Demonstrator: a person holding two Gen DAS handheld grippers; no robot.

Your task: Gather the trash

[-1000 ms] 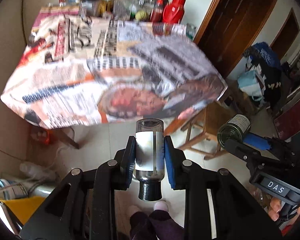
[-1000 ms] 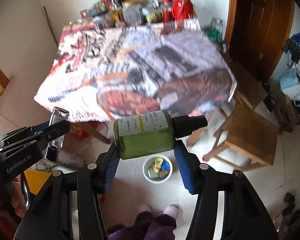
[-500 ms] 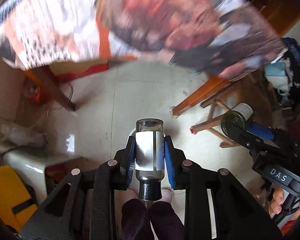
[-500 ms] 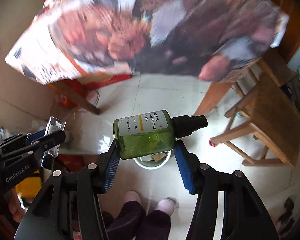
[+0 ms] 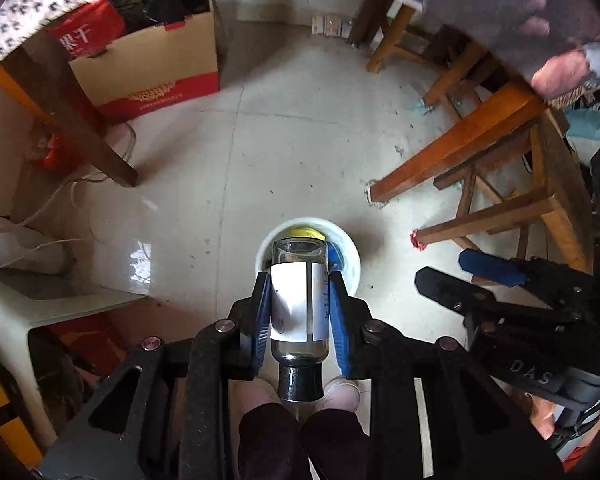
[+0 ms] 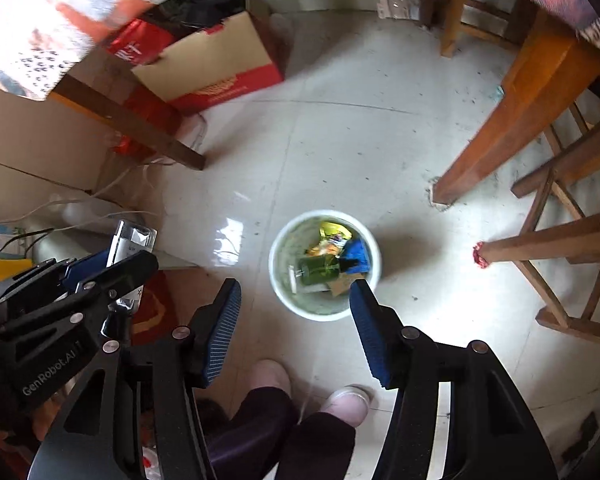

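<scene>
Trash, collection status. Receptacle: white round bin (image 6: 325, 312) on the tiled floor (image 6: 340, 152), between a table leg (image 6: 512, 112) and a cardboard box (image 6: 220, 68), just ahead of the person's slippered feet (image 6: 350, 402).

Item 1: green spray bottle (image 6: 318, 271), black cap. Lies on its side inside the bin among yellow and blue wrappers. Deposited.

Item 2: clear glass bottle (image 5: 298, 300), white label, black cap toward the camera. Clamped between the blue pads of the left gripper (image 5: 299, 280), narrow grip, base pointing down directly over the bin (image 5: 350, 254). Not yet deposited.

Tool, right gripper (image 6: 296, 286): jaws parted about halfway, nothing between them, the bin visible through the gap.

Assessment: one of the two carried items is binned; the remaining bottle appears lined up for release. Whether further trash waits elsewhere cannot be told from these views.
</scene>
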